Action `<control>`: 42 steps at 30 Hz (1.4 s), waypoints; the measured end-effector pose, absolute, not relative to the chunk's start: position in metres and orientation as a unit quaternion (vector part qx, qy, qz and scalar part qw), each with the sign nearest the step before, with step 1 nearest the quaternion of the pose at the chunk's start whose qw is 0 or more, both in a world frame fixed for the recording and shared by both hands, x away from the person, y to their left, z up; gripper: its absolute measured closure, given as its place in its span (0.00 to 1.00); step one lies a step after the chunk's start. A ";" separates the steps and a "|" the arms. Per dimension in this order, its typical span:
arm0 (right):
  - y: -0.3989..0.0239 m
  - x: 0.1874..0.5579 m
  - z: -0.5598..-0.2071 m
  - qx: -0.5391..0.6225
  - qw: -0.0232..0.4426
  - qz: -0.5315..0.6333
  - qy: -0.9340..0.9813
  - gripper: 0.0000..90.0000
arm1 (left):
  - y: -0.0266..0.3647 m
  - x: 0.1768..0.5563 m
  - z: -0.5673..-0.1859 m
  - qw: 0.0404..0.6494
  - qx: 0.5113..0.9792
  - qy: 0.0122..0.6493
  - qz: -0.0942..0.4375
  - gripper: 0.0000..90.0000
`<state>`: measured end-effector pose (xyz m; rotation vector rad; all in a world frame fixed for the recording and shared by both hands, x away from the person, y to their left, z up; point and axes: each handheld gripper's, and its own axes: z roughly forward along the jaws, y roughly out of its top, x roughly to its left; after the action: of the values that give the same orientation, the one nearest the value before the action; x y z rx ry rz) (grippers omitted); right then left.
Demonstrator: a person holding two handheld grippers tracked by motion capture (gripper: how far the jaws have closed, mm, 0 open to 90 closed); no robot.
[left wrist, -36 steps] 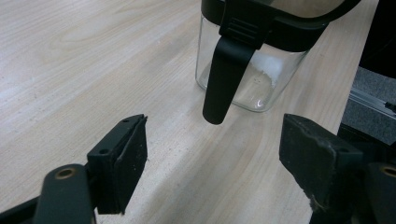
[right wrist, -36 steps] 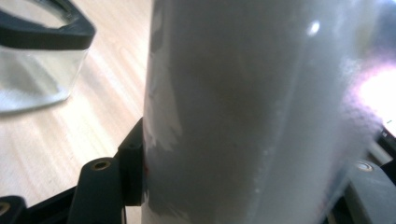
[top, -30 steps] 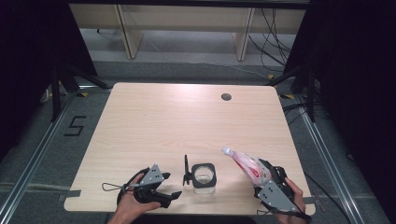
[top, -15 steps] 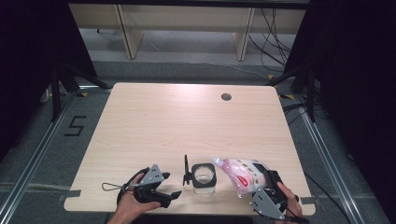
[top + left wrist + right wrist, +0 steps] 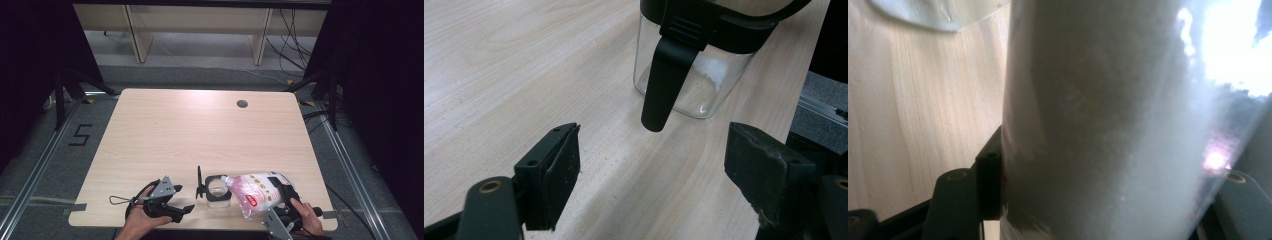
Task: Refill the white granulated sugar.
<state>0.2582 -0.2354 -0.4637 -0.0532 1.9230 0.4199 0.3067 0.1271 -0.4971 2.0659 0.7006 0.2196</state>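
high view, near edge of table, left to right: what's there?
left gripper → open black lid → clear jar → pink-and-white pouch → right gripper, holding the pouch.

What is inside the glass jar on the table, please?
Through the clear wall of the glass jar, a little white powder shows near the bottom. The pouch, tilted in the right hand-held gripper, points its spout at the jar's mouth and partly covers it.
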 end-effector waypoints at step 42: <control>-0.217 0.255 -0.466 -0.145 0.605 0.023 0.782 0.44 | 0.125 0.308 -0.499 0.450 0.844 0.276 0.090 0.24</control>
<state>0.2554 -0.2168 -0.4661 -0.3346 1.8098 0.0535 0.3077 0.1246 -0.4992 2.0872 0.6833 0.2218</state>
